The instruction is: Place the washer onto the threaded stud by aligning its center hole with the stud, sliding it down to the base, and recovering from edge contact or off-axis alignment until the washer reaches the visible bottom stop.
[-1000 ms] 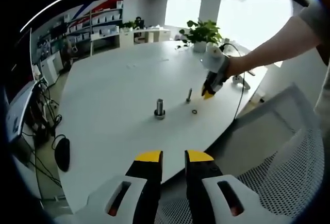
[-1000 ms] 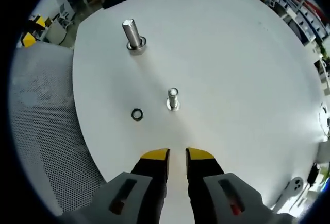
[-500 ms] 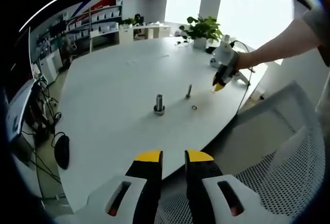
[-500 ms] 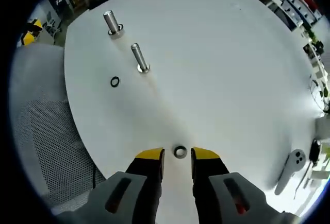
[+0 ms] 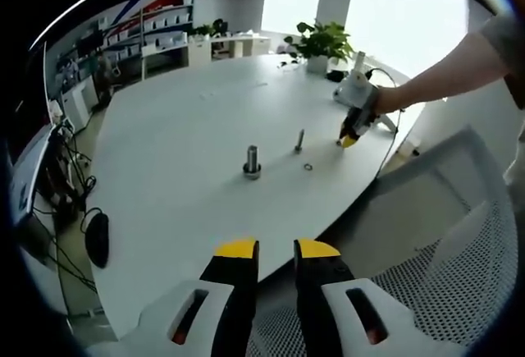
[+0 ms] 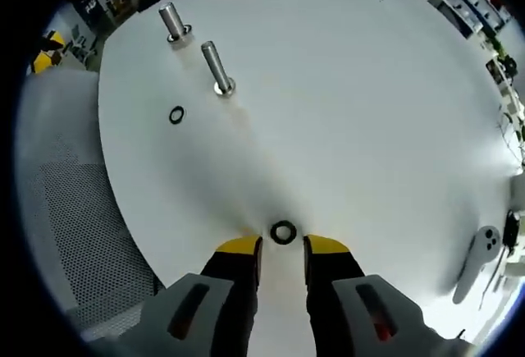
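On the white round table [image 5: 180, 127] stand a thick threaded stud [image 5: 252, 162] with a wide base and a thin stud [image 5: 299, 140]. A small dark ring [image 5: 308, 167] lies near the thin one. My left gripper [image 5: 276, 252] hangs open off the table's near edge, nothing between its jaws. A person's arm holds my right gripper [image 5: 349, 138] low over the table to the right of the studs. In the right gripper view a washer [image 6: 283, 232] lies flat on the table just ahead of the open right gripper [image 6: 283, 247]. The thin stud [image 6: 216, 70], thick stud [image 6: 173, 22] and dark ring [image 6: 176, 115] lie farther off.
A grey mesh chair [image 5: 459, 242] stands at the table's near right edge. A potted plant [image 5: 320, 45] and cables sit at the far side. A white controller [image 6: 476, 250] lies right of the right gripper. A black mouse [image 5: 97, 240] sits on a lower surface at left.
The right gripper has drawn back from the studs toward the table's edge and lowered, so a washer now lies just ahead of its tips. The left gripper has barely moved.
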`<state>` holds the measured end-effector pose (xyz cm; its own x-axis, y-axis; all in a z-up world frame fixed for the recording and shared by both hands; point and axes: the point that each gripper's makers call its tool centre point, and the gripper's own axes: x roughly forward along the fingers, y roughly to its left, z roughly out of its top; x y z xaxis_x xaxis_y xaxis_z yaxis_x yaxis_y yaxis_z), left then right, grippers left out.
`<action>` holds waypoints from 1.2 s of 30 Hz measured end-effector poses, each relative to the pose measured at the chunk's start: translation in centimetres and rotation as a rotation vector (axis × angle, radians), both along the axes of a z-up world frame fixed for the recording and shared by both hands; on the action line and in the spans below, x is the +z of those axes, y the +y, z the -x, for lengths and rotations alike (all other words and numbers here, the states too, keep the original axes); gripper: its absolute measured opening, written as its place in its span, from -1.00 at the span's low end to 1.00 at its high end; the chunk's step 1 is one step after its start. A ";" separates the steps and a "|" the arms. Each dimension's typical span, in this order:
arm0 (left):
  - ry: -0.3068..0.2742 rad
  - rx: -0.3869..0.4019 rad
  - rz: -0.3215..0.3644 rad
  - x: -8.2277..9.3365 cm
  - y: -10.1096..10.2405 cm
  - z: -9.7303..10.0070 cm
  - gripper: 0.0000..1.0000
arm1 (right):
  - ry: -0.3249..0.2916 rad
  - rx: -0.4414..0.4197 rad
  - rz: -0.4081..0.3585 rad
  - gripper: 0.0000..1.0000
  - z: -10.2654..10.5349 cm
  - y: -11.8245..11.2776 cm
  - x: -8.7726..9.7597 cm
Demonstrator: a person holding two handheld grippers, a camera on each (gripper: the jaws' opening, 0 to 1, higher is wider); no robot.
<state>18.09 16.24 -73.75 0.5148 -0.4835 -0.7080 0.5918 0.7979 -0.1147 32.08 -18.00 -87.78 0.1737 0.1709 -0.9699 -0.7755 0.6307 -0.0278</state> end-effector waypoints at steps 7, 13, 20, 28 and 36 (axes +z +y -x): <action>0.009 -0.014 -0.003 -0.2 -0.1 0.1 -0.72 | 0.001 -0.006 -0.026 -0.53 -0.3 0.1 -0.1; 0.035 -0.029 -0.012 -0.6 -0.3 0.5 -0.73 | 0.046 0.049 0.040 -0.54 -0.3 0.4 -0.2; 0.055 -0.033 -0.016 -0.9 -0.3 0.7 -0.73 | 0.059 0.070 0.066 -0.68 -0.6 0.4 -0.2; 0.061 -0.034 -0.019 -0.9 -0.2 0.8 -0.75 | 0.012 0.103 -0.015 -0.77 -0.7 0.4 -0.1; 0.064 -0.044 -0.020 -1.0 -0.3 0.9 -0.75 | -0.040 0.190 -0.169 -0.57 0.4 0.7 0.1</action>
<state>17.16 15.92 -74.77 0.4468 -0.4900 -0.7485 0.6185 0.7737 -0.1373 31.64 -17.31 -87.71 0.1603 0.3631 -0.9178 -0.8811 0.4719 0.0328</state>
